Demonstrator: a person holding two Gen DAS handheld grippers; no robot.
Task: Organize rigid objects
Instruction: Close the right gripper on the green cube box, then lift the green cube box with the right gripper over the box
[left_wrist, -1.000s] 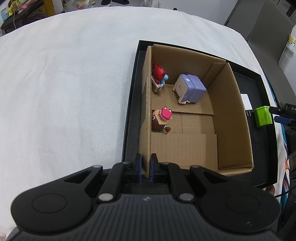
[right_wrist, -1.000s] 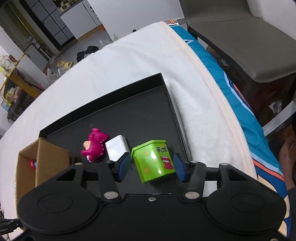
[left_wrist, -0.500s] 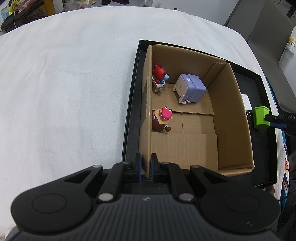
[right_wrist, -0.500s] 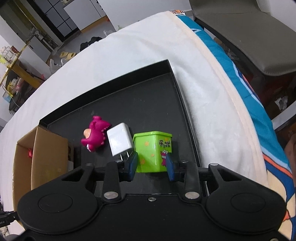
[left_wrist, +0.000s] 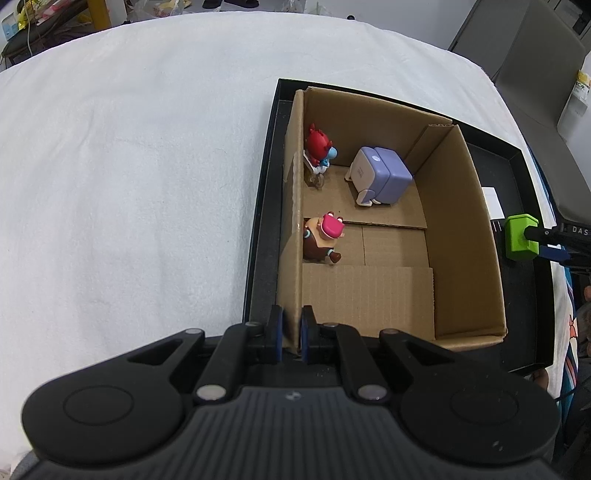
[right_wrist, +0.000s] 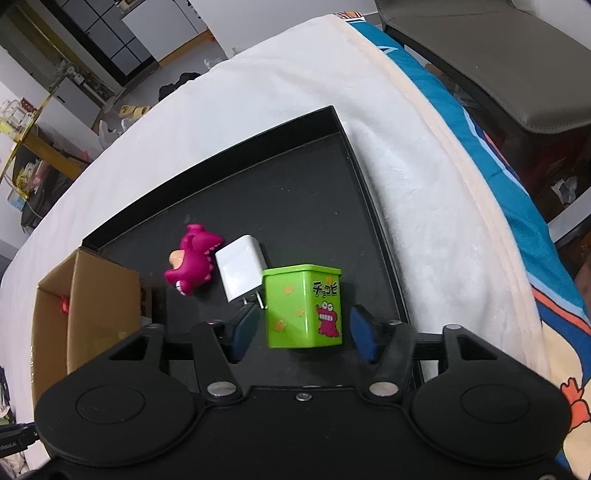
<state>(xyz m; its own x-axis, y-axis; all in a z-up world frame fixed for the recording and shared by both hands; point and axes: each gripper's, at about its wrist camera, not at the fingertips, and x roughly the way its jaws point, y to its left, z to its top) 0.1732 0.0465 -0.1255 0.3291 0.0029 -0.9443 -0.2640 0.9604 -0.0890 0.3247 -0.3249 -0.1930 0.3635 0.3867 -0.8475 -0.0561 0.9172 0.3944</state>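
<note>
- The left gripper (left_wrist: 291, 338) is clamped on the near end of the cardboard box's (left_wrist: 461, 229) left wall.
- The right gripper (right_wrist: 301, 328) is spread wide, its blue pads (right_wrist: 243, 328) on either side of the green tin (right_wrist: 304, 306) without touching it.
- The tin stands upright on the black tray (right_wrist: 288, 199), just beside a white charger (right_wrist: 242, 271) and a magenta dinosaur toy (right_wrist: 192, 269).
- Inside the box are a red figure (left_wrist: 319, 147), a purple charger (left_wrist: 380, 175) and a pink-capped figure (left_wrist: 325, 236).

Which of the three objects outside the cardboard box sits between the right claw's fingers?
The green tin, printed with a pink cartoon creature; the white charger and magenta dinosaur lie beyond.
</note>
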